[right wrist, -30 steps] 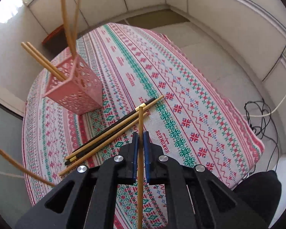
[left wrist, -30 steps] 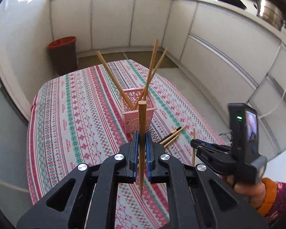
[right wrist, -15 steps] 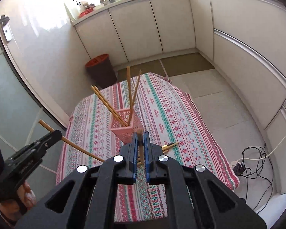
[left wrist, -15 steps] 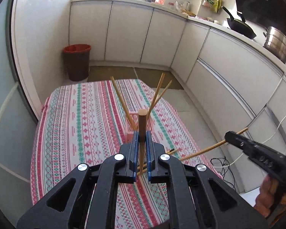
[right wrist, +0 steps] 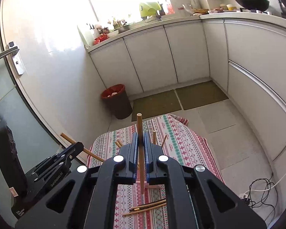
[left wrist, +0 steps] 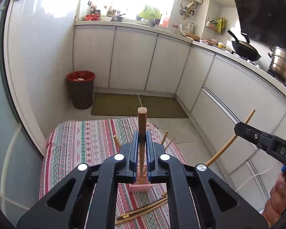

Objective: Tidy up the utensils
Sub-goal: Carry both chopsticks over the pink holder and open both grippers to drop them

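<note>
Both grippers now high above table. Left gripper clamps chopstick; right gripper clamps another. Pink holder at 6 o'clock awaits drop.

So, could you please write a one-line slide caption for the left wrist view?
Left gripper clamps a wooden chopstick above the patterned table; the right gripper holds another.

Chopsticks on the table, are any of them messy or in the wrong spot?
Yes. A few loose chopsticks lie criss-crossed on the tablecloth in front of the pink basket, not standing in it like the others. Each gripper also holds one chopstick up.
</note>
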### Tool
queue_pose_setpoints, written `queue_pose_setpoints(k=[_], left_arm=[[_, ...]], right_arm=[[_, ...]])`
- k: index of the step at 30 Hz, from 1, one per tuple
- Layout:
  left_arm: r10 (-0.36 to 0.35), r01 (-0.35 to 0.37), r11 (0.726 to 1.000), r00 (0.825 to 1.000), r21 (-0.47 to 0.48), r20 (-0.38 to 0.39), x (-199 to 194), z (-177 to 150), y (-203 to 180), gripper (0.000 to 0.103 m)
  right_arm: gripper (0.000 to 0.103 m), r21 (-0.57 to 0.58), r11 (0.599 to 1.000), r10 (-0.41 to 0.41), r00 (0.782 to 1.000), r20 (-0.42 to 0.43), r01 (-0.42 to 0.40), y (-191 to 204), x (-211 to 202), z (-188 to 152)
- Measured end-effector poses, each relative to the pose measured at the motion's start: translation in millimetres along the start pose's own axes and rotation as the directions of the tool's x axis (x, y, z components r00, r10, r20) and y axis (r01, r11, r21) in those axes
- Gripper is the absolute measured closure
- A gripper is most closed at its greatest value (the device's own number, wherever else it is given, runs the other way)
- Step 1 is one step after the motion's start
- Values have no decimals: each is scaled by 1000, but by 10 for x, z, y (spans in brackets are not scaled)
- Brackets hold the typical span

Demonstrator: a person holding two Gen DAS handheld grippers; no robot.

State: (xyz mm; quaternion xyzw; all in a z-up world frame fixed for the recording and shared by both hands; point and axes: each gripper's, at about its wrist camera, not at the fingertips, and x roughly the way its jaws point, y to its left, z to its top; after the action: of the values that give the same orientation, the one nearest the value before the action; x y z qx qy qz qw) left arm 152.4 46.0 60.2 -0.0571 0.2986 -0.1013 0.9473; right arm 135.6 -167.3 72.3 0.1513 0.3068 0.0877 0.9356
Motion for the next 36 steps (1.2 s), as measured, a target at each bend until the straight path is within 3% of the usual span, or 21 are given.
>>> queue_pose_setpoints(k=[6,8,9,11,18,32,33,34,36], left_arm=[[10,-13,999,995,-36,-95,570,-156,132,96],[2,-10,999,989,-51,-147,705,-251,179,88],[-3,-7,998,988,-63,-152,718,-275,209,76],[-16,6,996,993,-89,-113,649,-305,274,69],[16,-17,988,1000,-154,-3,355,-233,463,68],[27,-39,977,998,-208,-57,498,-445,755,67],[27,-38,977,998,-210,-57,494,-453,766,67],[27,-38,977,998,-211,-54,476,-452,772,67],[26,-35,978,999,-207,-46,429,-446,769,66]], right_arm=[[97,9,1000,-13,999,-30,13,-67,360,-2],[97,12,1000,-20,999,-41,21,-88,466,-19],[97,16,1000,-23,999,-45,24,-102,511,-23],[97,19,999,-29,998,-52,30,-117,601,-33],[97,17,998,-55,996,-70,57,-144,834,-67],[95,-31,996,-84,993,-78,82,26,1200,-193],[88,-37,995,-91,993,-81,89,34,1226,-208],[63,-33,995,-99,992,-78,96,35,1238,-229],[45,-5,995,-102,993,-50,102,6,1192,-254]])
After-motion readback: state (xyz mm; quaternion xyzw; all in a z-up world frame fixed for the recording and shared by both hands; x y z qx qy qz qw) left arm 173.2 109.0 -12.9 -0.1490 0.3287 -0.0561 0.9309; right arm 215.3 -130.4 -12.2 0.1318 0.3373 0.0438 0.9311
